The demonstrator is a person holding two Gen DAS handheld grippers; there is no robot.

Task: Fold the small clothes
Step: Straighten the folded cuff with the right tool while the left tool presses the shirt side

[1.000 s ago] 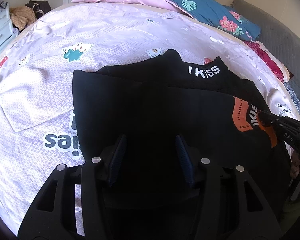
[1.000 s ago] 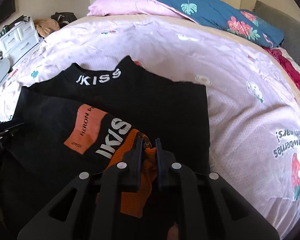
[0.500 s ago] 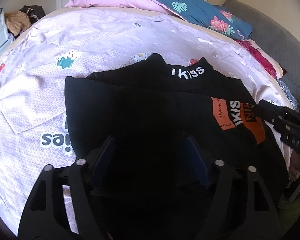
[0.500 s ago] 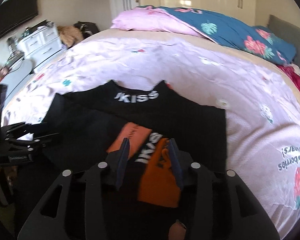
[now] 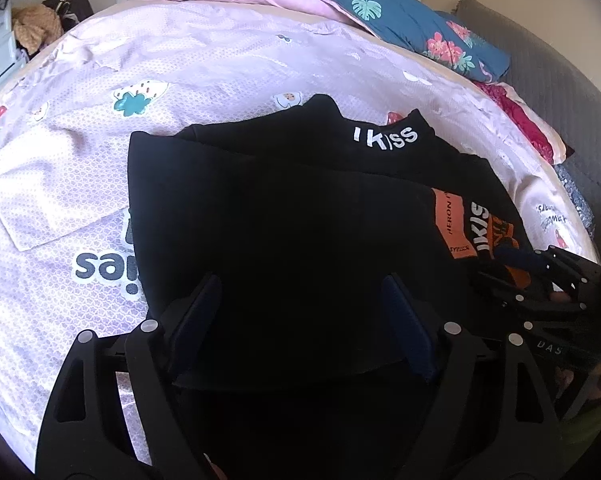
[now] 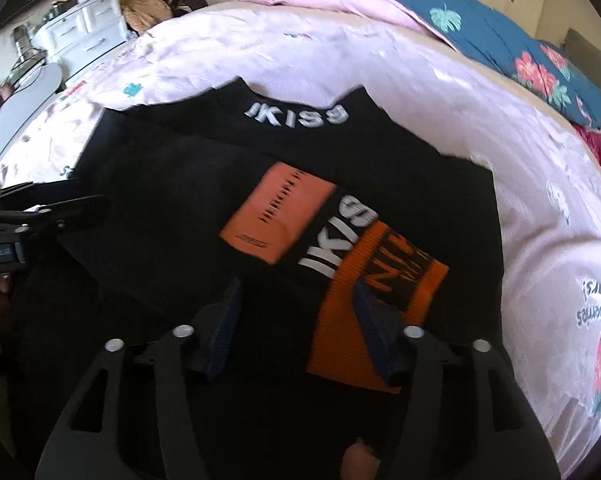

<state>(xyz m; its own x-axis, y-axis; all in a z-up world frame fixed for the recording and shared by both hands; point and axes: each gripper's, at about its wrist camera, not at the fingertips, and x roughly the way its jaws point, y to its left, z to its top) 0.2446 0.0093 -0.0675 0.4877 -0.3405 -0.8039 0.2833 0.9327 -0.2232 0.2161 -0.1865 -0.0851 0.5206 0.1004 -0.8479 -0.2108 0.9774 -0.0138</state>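
Note:
A black sweater [image 5: 284, 216] with white "IKISS" lettering on the collar lies partly folded on the bed; it also shows in the right wrist view [image 6: 420, 184]. Its sleeve with an orange patch [image 6: 276, 216] and orange cuff [image 6: 384, 276] lies across the body. My left gripper [image 5: 300, 312] is open and empty over the sweater's near edge. My right gripper [image 6: 300, 320] is open just above the orange cuff, holding nothing. The right gripper also shows at the right of the left wrist view [image 5: 540, 276].
The bed has a pale pink printed sheet [image 5: 180, 60]. Pink and teal floral pillows [image 5: 380, 8] lie at the head. A white dresser [image 6: 80, 28] and a clothes pile [image 6: 144, 8] stand beyond the bed's left side. A grey headboard [image 5: 540, 60] is at the right.
My right gripper opened and let go of the orange cuff, then drew back. My left gripper opened wider. The sleeve now rests on the sweater.

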